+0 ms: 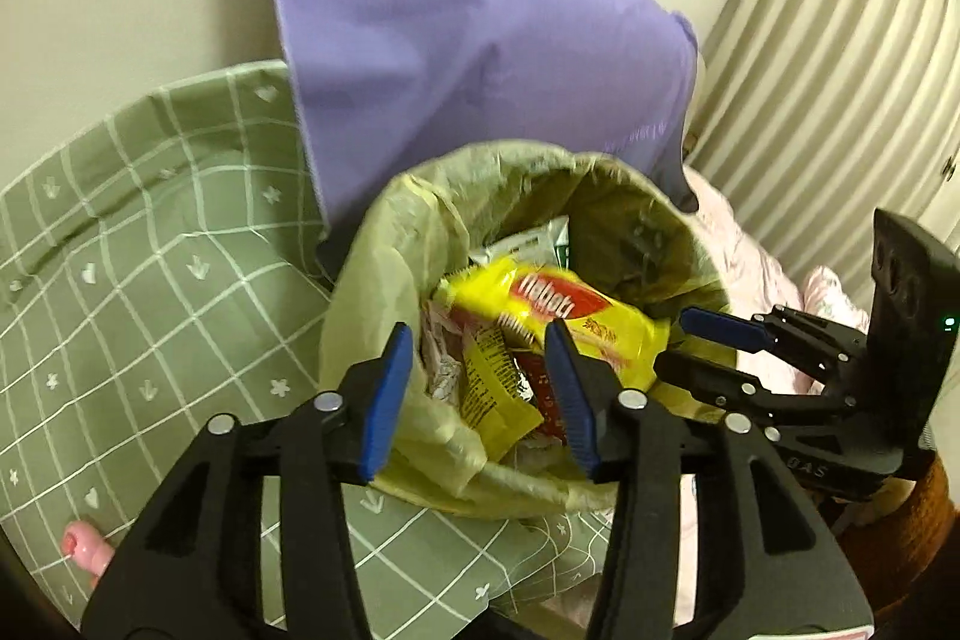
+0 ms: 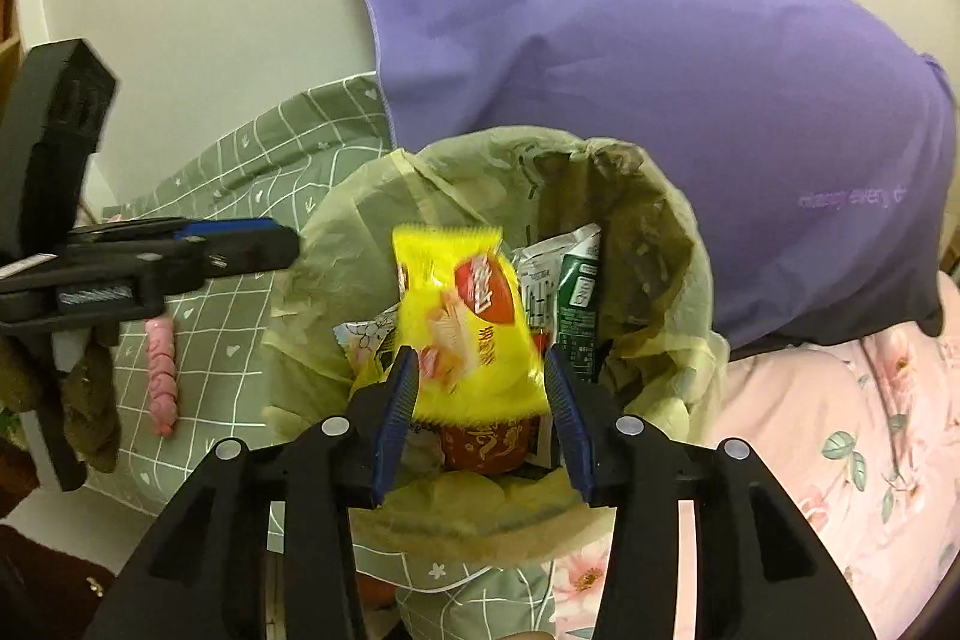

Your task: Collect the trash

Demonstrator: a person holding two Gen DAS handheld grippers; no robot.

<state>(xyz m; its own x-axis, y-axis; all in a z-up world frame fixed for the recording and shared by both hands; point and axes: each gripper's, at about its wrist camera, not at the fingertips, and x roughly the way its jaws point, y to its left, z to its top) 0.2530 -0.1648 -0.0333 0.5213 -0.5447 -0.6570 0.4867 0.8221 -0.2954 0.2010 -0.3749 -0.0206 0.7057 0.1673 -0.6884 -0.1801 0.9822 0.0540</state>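
Right tongs [image 2: 480, 400] are hanging released over the bin [image 2: 672, 244], jaws wide; the yellow wrapper [image 2: 462, 316] is sitting between them on top of the trash, apparently not pinched, though contact is hard to tell. Left tongs [image 1: 474, 394] are also spread apart, gripping nothing, poised over the bin's near rim. The bin is standing on the bed [image 1: 150, 250], with a purple pillow [image 1: 468, 40] behind it and a pink item [image 2: 161, 376] lying on the sheet. To do it well: probably keep both tongs clear of the liner [image 1: 420, 448] and retract straight up so nothing snags.

glossy yellow wrapper [image 2: 465, 322], thin (crinkled) bin liner [image 2: 336, 220]
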